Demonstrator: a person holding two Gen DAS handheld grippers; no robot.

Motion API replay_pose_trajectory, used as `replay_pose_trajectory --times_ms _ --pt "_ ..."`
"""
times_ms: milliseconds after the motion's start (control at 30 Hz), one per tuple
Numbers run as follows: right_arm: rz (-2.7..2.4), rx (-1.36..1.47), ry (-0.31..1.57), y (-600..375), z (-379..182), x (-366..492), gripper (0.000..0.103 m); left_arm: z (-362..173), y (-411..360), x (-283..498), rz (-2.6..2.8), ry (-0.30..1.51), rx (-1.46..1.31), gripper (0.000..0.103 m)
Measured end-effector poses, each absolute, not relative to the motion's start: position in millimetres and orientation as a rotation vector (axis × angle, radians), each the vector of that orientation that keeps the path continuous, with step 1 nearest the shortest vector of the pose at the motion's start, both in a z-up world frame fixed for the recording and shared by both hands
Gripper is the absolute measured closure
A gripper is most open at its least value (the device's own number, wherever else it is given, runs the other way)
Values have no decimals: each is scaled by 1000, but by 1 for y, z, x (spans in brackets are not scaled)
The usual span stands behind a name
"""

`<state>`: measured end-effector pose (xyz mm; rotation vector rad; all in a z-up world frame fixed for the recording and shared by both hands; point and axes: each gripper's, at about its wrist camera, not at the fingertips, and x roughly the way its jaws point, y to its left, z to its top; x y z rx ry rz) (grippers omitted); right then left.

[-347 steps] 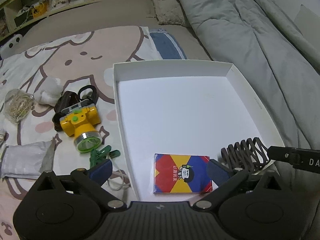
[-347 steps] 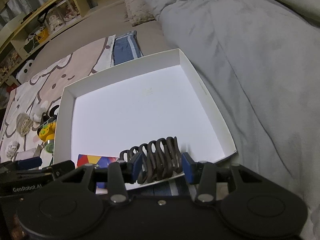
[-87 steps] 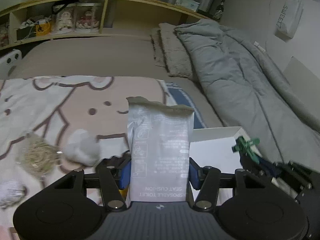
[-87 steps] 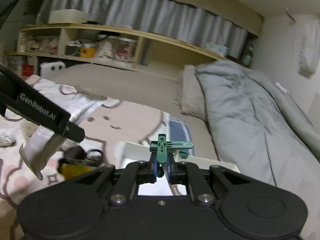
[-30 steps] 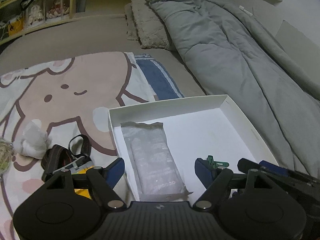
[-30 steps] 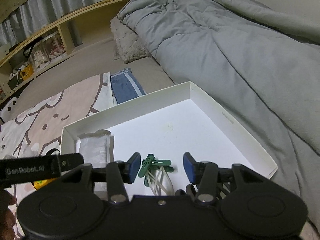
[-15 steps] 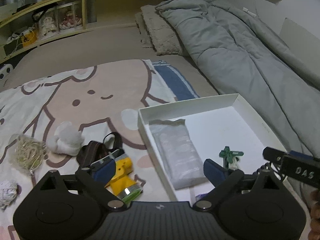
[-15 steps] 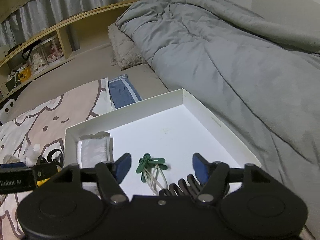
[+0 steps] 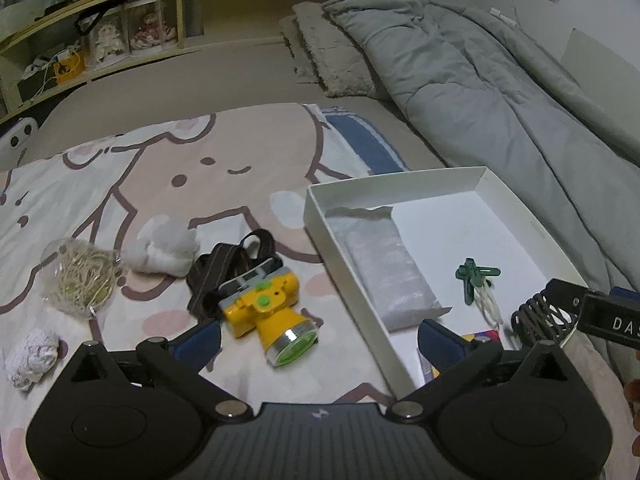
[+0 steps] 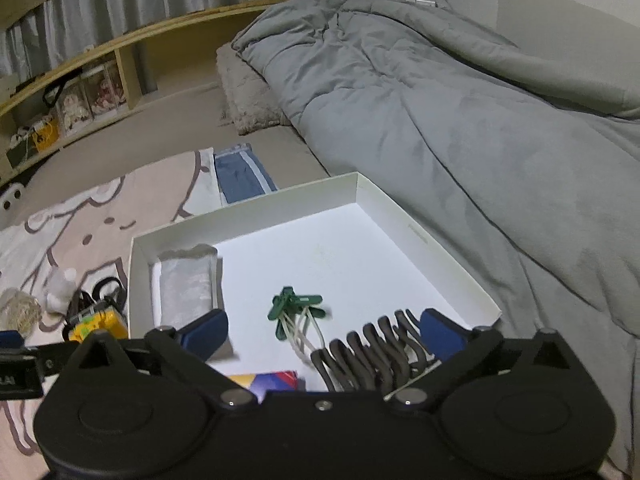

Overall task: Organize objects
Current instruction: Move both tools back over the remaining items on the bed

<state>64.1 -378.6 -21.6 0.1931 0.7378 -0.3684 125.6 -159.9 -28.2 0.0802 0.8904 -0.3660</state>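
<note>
white tray (image 9: 516, 200) – packet (image 9: 384, 272), green clips (image 9: 474, 276) inside | yellow headlamp (image 9: 268, 312) – outside, on blanket

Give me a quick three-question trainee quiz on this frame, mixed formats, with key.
1. True or false: the yellow headlamp lies inside the white box.
2. Which lies against the box's left wall? A) green clips B) grey packet C) brown hair claw
3. Fill in: both the left gripper and right gripper are ____ of any object.

Key: 1 false; 2 B; 3 empty, jaws opening.
</note>
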Motion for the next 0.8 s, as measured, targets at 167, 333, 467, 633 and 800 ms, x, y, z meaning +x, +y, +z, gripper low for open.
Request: replay_pose_trajectory --times_ms 167,333,467,633,800 --pt "-373 188 754 -373 -21 60 0 -30 -147 122 -353 891 60 0" --pt "-354 166 776 -363 -21 60 0 -28 -132 121 -333 881 41 0" --pt "-350 132 776 -356 -20 62 0 -25 -118 121 -314 866 17 0" --pt "-315 155 751 -347 -17 70 0 -17 -95 124 -269 841 0 0" --pt "-254 132 732 -325 -12 82 0 -9 -65 127 -209 818 -12 0"
